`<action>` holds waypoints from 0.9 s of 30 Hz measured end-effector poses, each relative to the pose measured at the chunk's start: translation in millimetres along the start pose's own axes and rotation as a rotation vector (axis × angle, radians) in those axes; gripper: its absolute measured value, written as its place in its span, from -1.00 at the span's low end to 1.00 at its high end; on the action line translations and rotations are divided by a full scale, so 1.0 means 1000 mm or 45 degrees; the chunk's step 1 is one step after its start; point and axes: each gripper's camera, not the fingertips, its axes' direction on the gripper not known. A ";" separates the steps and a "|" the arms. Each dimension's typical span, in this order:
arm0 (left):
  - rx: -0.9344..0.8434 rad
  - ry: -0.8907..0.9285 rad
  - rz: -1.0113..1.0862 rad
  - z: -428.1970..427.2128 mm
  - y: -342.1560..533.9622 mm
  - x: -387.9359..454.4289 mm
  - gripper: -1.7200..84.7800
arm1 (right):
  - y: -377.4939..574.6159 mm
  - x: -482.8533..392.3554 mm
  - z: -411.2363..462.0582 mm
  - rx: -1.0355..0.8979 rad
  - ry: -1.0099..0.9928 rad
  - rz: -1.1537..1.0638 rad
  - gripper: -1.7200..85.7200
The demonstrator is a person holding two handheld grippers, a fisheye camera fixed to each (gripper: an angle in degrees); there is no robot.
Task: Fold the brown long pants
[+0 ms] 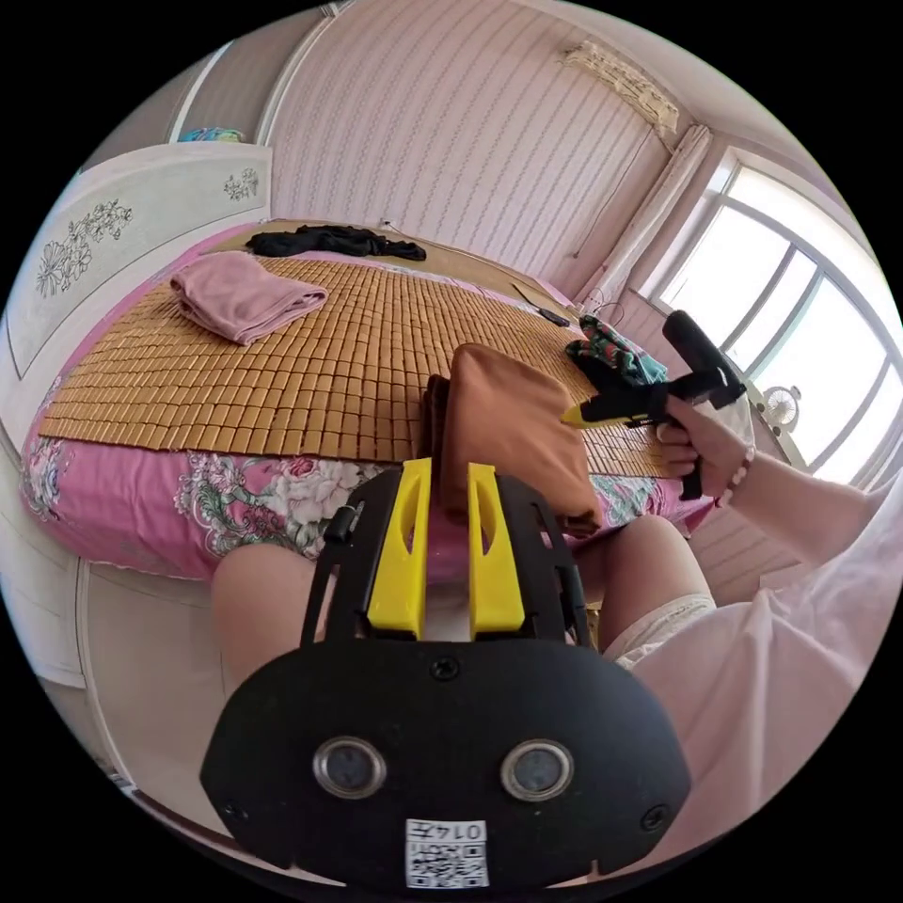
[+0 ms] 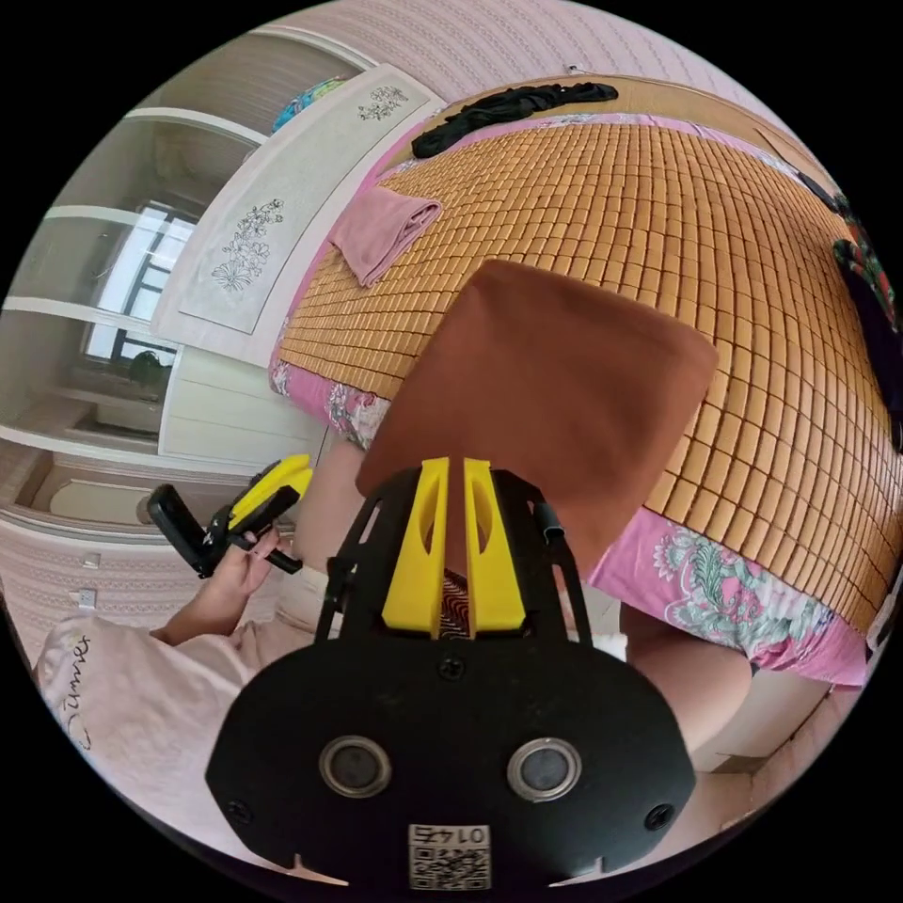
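Observation:
The brown pants [image 2: 555,386] are folded into a thick square on the bamboo mat [image 2: 715,235], with the near corner hanging past the bed's edge. My right gripper [image 2: 455,463] is at that near edge, its jaws close together with brown cloth between them. In the left gripper view the pants [image 1: 513,428] stand just beyond my left gripper [image 1: 450,466], whose jaws have a narrow gap and hold nothing. The right gripper [image 1: 572,415], held in a hand, touches the pants' right edge. The left gripper [image 2: 287,473] hangs apart from the pants.
A folded pink cloth [image 1: 245,296] and a black garment [image 1: 329,242] lie at the far side of the mat. A green patterned garment [image 1: 611,353] lies by the window side. The person's knees [image 1: 273,602] are against the bed's flowered sheet [image 1: 235,499].

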 end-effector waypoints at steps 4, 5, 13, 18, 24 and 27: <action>-0.071 0.073 0.093 0.036 -0.037 0.024 -0.78 | 0.049 0.025 0.023 -0.171 0.073 0.084 -0.94; -0.109 0.063 0.131 0.051 -0.046 0.031 -0.77 | 0.058 0.031 0.021 -0.151 0.022 0.114 -0.93; -0.186 -0.018 0.178 0.061 -0.094 0.031 -0.70 | 0.069 0.070 -0.039 0.155 -0.128 0.182 -0.76; -0.194 0.077 0.088 0.076 -0.139 -0.016 -0.58 | 0.057 0.117 -0.054 0.327 -0.231 0.365 -0.64; -0.431 0.260 0.088 0.127 -0.173 -0.031 -0.45 | 0.046 0.159 -0.028 0.323 -0.577 0.497 -0.60; -0.486 0.349 0.026 0.143 -0.183 -0.033 -0.46 | 0.041 0.154 -0.007 0.213 -0.684 0.456 -0.64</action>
